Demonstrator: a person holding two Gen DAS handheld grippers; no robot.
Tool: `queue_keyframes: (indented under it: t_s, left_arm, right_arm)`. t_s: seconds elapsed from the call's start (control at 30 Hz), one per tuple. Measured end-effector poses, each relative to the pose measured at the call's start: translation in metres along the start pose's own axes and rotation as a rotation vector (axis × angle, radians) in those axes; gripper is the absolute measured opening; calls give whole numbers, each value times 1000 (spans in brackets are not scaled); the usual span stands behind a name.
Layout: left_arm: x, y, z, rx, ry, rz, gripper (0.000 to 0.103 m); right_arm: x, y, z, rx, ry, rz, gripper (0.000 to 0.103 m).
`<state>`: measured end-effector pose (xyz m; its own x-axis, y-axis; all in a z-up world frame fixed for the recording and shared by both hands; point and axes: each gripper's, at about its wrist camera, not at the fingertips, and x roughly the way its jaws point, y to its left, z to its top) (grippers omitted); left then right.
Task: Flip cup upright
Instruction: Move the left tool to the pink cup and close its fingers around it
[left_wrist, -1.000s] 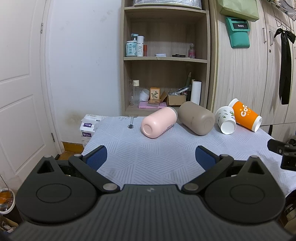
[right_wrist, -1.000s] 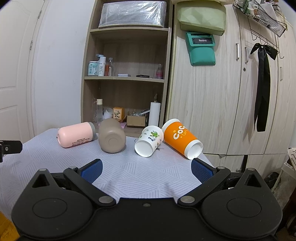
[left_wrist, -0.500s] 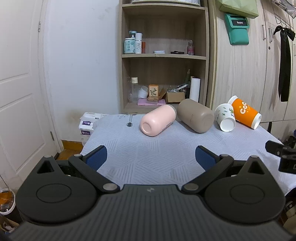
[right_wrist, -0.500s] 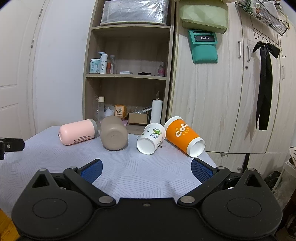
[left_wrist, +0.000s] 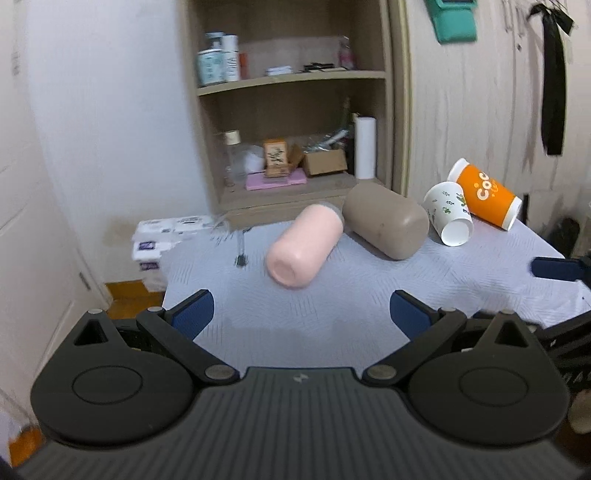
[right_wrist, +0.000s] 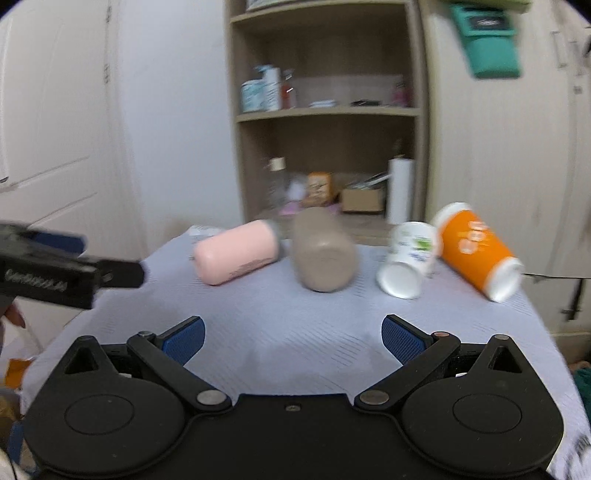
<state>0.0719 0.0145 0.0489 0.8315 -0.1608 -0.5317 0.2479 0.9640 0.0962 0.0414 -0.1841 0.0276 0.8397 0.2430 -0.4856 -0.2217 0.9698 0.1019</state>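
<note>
Wooden shelving (left_wrist: 295, 110) and a pale cupboard are sitting behind a table (left_wrist: 332, 314) with a patterned grey cloth. Left gripper (left_wrist: 300, 309) is hovering over the near edge, fingers spread wide, gripping nothing. Right gripper (right_wrist: 291, 338) is doing the same, wide apart and empty. Further out, four cups are lying on their sides in a row: pink cup (left_wrist: 304, 245) far left, brown cup (left_wrist: 386, 220) touching it, then white cup (left_wrist: 448, 213) and orange cup (left_wrist: 485, 194) at far right
</note>
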Motion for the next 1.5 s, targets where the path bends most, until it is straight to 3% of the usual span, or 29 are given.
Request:
queue_keyframes:
  t_s: [0.2, 0.3, 0.53, 0.73, 0.87, 0.97, 1.2, 1.33, 1.5]
  left_arm:
    - [41, 26, 39, 47, 71, -65, 103]
    - [65, 41, 53, 22, 125, -108, 102]
    - [121, 62, 71, -32, 228, -229, 100]
    - [149, 74, 78, -80, 238, -387, 99]
    - [161, 77, 79, -85, 252, -416, 98]
    - [172, 80, 78, -98, 282, -428, 92]
    - [184, 90, 74, -145, 323, -478, 69]
    - [187, 92, 73, -155, 341, -485, 64]
    - [190, 93, 69, -151, 365, -473, 61]
  right_arm:
    - [51, 17, 28, 65, 101, 121, 103]
    - [74, 21, 35, 105, 141, 172, 103]
    - [112, 28, 44, 182, 167, 203, 103]
    - [143, 29, 45, 286, 161, 202, 103]
    - [158, 30, 45, 334, 168, 201, 103]
    - [164, 28, 45, 356, 167, 196, 103]
    - [176, 24, 45, 376, 160, 203, 103]
    - [180, 26, 44, 387, 178, 210, 92]
    - [188, 24, 39, 448, 193, 225, 90]
